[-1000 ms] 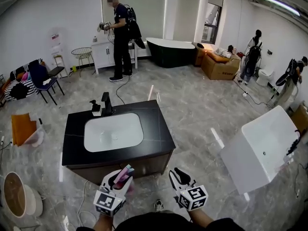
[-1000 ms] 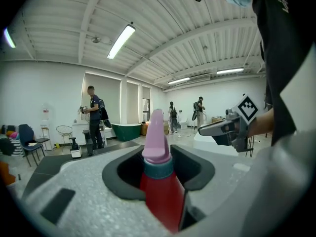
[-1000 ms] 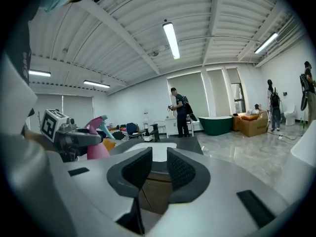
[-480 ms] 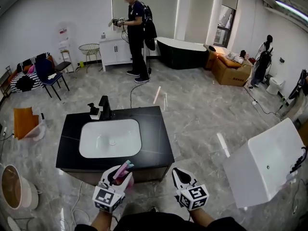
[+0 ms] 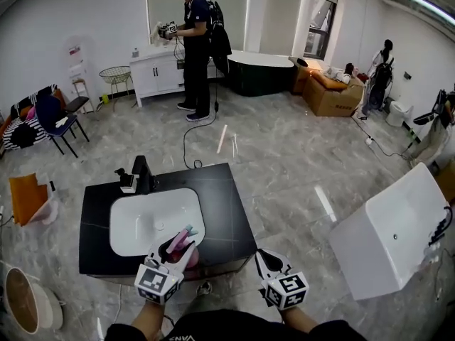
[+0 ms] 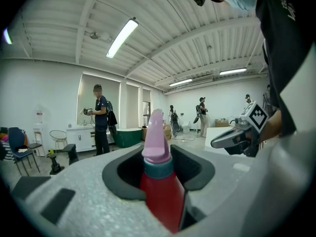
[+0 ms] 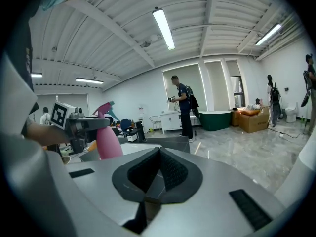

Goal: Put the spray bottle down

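Grip: left gripper (image 5: 178, 253) grasps spray bottle (image 6: 159, 186); right gripper (image 5: 269, 263) clenched, empty.
Risk: spray bottle may topple at counter (image 5: 229, 222) edge if released tilted.

The counter (image 5: 227, 219) stands at your eleven o'clock, the basin (image 5: 142, 222) sunk in its left part, the faucet (image 5: 141, 174) behind it. Your left gripper (image 5: 174, 251) has the spray bottle (image 5: 185, 236) between its jaws, by the basin's near edge. A tub (image 5: 387, 226) lies at two o'clock.
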`<state>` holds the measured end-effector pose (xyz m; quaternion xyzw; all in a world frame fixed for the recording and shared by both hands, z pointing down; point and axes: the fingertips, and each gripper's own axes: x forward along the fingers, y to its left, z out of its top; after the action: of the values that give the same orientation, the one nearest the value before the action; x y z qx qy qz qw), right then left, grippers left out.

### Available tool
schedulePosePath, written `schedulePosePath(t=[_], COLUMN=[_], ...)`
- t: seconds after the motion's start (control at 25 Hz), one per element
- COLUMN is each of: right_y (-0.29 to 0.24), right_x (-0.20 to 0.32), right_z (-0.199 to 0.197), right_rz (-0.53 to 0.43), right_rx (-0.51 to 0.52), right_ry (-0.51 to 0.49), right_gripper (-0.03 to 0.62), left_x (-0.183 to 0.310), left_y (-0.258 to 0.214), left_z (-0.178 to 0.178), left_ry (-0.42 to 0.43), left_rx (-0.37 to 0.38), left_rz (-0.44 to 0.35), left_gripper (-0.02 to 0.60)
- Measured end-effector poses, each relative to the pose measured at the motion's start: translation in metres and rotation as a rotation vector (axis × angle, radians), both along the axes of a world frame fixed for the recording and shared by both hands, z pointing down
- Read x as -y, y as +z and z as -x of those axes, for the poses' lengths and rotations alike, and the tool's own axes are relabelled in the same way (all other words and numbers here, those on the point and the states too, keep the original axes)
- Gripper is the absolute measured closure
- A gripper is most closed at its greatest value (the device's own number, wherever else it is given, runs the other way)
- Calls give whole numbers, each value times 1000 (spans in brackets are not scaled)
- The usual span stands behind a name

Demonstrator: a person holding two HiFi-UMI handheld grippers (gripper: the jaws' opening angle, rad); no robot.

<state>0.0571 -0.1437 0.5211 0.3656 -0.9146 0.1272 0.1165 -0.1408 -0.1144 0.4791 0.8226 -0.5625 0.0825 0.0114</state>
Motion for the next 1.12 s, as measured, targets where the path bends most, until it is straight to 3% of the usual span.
schedulePosePath(t=[0.4,0.8,0.96,1.12], right_y=[9,13,13,15], right_x=[54,78,85,89], right_z=[18,23,22,23], right_rz=[30,56,61,70], right_rx=[21,13,0,-14], right_ry=[180,300,335,356], right_gripper=[594,594,594,594], left_x=[125,215,249,279], left_y=[-12,-5,0,15], left_z=[18,24,26,29], left_ry=[181,239,271,278], left_rx=[24,26,43,48], left_rz=[-71,-82,-139,-127], left_gripper=[417,417,419,417])
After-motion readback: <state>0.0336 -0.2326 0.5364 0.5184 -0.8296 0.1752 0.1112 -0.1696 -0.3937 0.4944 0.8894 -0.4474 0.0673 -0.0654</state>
